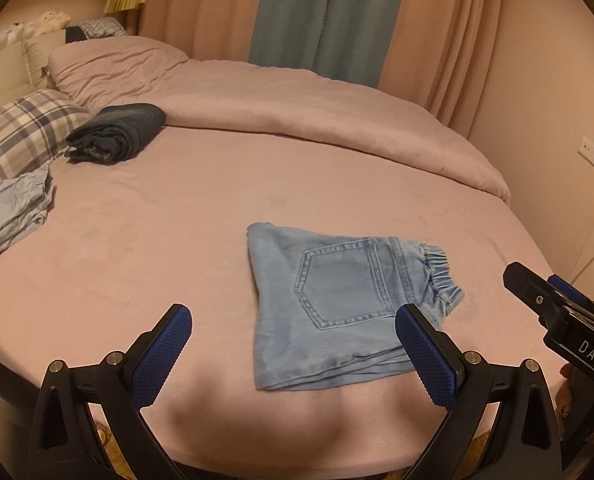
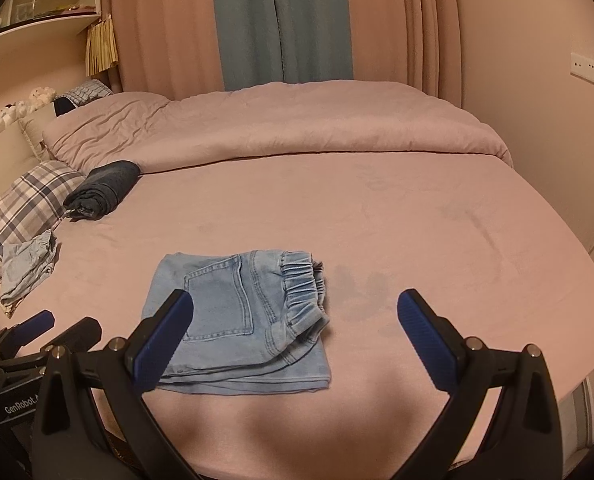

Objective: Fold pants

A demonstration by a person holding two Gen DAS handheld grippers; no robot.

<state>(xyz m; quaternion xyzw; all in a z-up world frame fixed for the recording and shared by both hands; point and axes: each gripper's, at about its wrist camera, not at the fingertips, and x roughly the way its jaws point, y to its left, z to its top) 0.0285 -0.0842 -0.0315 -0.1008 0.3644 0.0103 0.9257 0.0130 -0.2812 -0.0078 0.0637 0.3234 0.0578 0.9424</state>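
"DAS" on right hand-held gripper (image 1: 553, 280), "GenRobot." on left hand-held gripper (image 2: 63, 326)

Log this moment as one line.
jeans: folded, on bed | left gripper: open | right gripper: open | holding: nothing

We note that the left gripper's (image 1: 293, 354) right-hand finger (image 1: 425, 356) covers the lower right corner of the folded pants (image 1: 329, 304) in the left wrist view. In the right wrist view, the right gripper's (image 2: 295, 338) left-hand finger (image 2: 163, 340) covers their lower left corner. The layers underneath the fold are concealed, so we cannot read how the legs lie.

The pale blue garment (image 1: 11, 212) is cut by the left picture edge. The plaid pillow (image 1: 21, 132) is likewise cropped. The dark rolled garment (image 1: 117, 132) shows no detail we can identify. The small objects on the headboard ledge (image 2: 21, 108) are too small to tell. The wall socket (image 2: 593, 70) runs off the right edge.
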